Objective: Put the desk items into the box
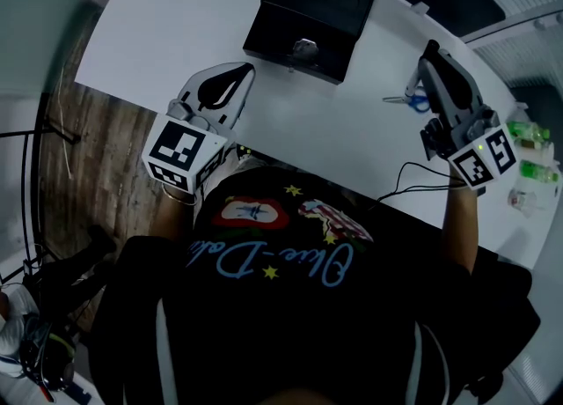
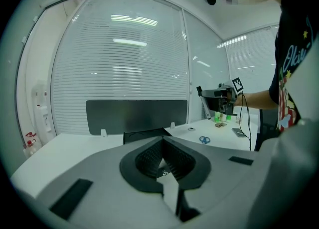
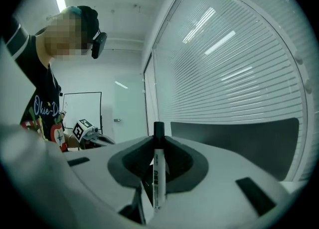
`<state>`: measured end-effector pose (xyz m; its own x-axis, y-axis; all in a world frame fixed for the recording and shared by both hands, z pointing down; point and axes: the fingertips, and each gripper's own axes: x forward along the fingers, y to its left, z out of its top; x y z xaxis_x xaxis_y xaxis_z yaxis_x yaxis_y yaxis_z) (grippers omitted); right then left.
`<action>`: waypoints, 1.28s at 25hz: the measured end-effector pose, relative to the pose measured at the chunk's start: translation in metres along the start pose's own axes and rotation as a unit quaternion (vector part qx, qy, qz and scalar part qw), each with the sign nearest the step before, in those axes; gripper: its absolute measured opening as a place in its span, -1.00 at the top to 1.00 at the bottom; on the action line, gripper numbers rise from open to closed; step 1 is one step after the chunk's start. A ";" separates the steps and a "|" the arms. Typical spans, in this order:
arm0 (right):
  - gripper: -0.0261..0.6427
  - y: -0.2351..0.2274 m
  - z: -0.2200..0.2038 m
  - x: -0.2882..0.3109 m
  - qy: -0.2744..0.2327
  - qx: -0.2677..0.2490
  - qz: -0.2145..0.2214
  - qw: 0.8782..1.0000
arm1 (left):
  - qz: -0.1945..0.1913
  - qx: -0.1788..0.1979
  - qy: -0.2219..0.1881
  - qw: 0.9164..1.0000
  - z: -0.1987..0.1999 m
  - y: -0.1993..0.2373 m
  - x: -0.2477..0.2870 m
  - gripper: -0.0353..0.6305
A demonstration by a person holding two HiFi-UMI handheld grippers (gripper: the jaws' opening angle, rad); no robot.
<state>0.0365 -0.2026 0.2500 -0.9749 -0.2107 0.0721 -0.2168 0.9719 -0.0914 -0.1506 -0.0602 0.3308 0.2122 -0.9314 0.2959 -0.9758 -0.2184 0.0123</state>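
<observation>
A wood-grain floor (image 1: 97, 157) shows at nine o'clock in the head view. Beside it spreads a smooth, matt white table with a curved near edge (image 1: 176, 25). The gripper views show a glass wall of horizontal white slatted blinds (image 2: 124, 49) behind the table. A flat dark panel (image 2: 136, 115) stands along the table's far edge.

The left claw (image 1: 239, 73), a pale grey shell with ribbed black lining, hangs over the table at ten o'clock from the person. Its jaws meet at the tips with nothing between them.

At twelve o'clock lies the black rectangular box (image 1: 308, 20), hard-edged and dull. A small shiny metal fitting (image 1: 304, 45) sits on its near side. The box lies apart from both claws.

At two o'clock, a pair of blue-handled scissors (image 1: 413, 99) lies flat on the table just beside the right claw (image 1: 431, 49). That claw is closed on a white-barrelled marker pen with a black cap (image 3: 158, 173). The pen stands upright between the pads, cap at twelve o'clock. A thin black cable (image 1: 413, 174) trails below this claw.

At three o'clock, small bright green objects (image 1: 528, 135) sit by the table's edge, too blurred to name.
</observation>
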 end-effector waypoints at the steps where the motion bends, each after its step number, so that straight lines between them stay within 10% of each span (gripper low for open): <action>1: 0.71 0.001 0.000 0.002 0.001 0.000 0.000 1.000 | 0.001 -0.003 -0.003 1.000 0.001 0.003 -0.001 0.87; 32: 0.71 0.016 -0.025 0.106 0.060 -0.054 0.093 0.992 | 0.099 -0.039 -0.023 0.994 -0.007 0.049 -0.038 0.87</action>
<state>-0.0690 -0.2072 0.2811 -0.9829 -0.0181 0.1831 -0.0198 0.9998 -0.0075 -0.2073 -0.0338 0.3270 0.0152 -0.9664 0.2567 -0.9995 -0.0071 0.0323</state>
